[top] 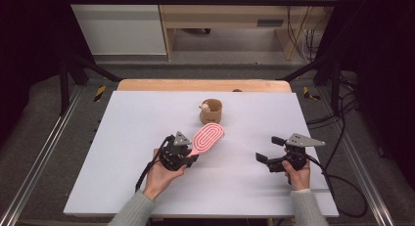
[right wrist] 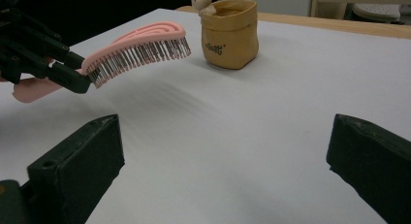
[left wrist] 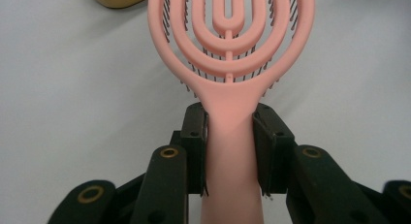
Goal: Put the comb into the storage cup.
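Observation:
A pink hairbrush [top: 207, 138] with dark bristles hangs above the white table [top: 147, 113], bristles down. My left gripper [top: 188, 159] is shut on its handle; in the left gripper view both pads press the pink handle [left wrist: 230, 151] below the looped head. The brush head [right wrist: 140, 44] points toward a small tan pouch [top: 211, 111] with a little figure [top: 205, 107] at its rim. My right gripper [top: 268, 149] stands open over the table to the right, nothing between its fingers [right wrist: 77, 170]. The pouch [right wrist: 230, 32] stands upright beyond it.
The table's wooden far edge [top: 203, 85] runs behind the pouch. Dark frame rails [top: 44, 152] flank both sides. Cables [top: 342, 182] trail off the right side. A bare white surface lies between the two grippers.

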Demonstrator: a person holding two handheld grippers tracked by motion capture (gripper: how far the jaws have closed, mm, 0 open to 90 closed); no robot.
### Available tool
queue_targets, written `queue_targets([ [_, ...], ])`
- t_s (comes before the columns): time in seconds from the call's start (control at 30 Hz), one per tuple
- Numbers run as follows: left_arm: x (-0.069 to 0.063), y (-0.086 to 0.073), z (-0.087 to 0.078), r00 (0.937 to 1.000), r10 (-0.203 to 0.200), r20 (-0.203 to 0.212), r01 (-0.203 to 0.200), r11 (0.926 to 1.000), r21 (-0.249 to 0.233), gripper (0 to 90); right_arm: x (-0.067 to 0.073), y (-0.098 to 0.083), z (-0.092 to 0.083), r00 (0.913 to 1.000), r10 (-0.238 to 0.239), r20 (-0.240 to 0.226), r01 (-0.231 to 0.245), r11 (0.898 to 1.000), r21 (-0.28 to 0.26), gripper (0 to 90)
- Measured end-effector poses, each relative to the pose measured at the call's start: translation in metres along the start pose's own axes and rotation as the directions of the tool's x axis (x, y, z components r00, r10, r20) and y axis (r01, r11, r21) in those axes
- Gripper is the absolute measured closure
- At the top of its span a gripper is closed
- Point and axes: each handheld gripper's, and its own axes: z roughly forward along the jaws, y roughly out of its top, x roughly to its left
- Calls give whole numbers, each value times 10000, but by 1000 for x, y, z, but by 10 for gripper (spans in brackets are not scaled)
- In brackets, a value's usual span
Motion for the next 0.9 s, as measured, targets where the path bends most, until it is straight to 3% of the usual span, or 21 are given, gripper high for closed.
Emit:
queue_targets([
  [0.4, 6, -6, -8, 9998, -149, -115, 146, 9996, -233, 689, 2, 2, 1, 10000, 30, -53, -30, 10000, -88, 3],
  [0.9, 2, -4, -15, 9995, -114, -291, 94, 9976, -680, 689, 15, 9, 8, 9994, 90, -327, -97, 9998, -197, 4],
])
